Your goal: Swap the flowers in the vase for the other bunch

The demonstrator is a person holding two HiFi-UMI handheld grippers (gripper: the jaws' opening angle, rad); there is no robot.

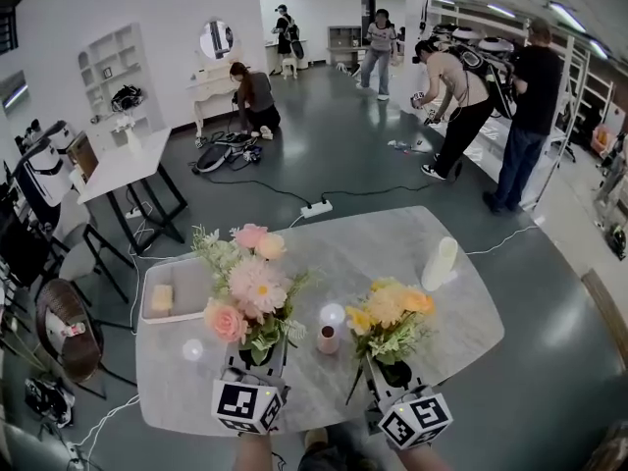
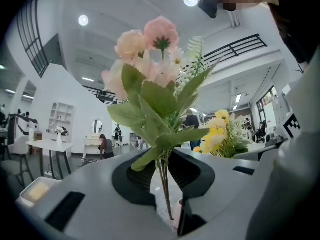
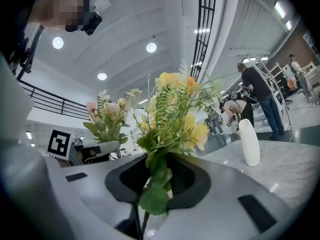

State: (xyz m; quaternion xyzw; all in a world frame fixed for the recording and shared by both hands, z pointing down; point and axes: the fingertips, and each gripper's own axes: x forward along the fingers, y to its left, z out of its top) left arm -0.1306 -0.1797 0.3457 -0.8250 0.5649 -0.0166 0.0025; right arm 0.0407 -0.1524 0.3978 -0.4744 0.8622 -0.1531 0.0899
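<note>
Jaws of left gripper [image 2: 167,209] set narrow, clamped on stems of pink bunch [image 1: 245,287]; jaws of right gripper [image 3: 145,206] likewise clamped on stems of yellow bunch [image 1: 391,312]. Both bunches held upright over marble table [image 1: 353,253]. White vase [image 1: 439,263] stood on table's far right, apart from both

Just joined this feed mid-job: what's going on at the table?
A person holds a gripper in each hand. The left gripper is shut on the stems of the pink bunch, the right gripper on the yellow bunch, both held upright over the marble table. The white vase stands at the table's far right, with no flowers showing in it.
</note>
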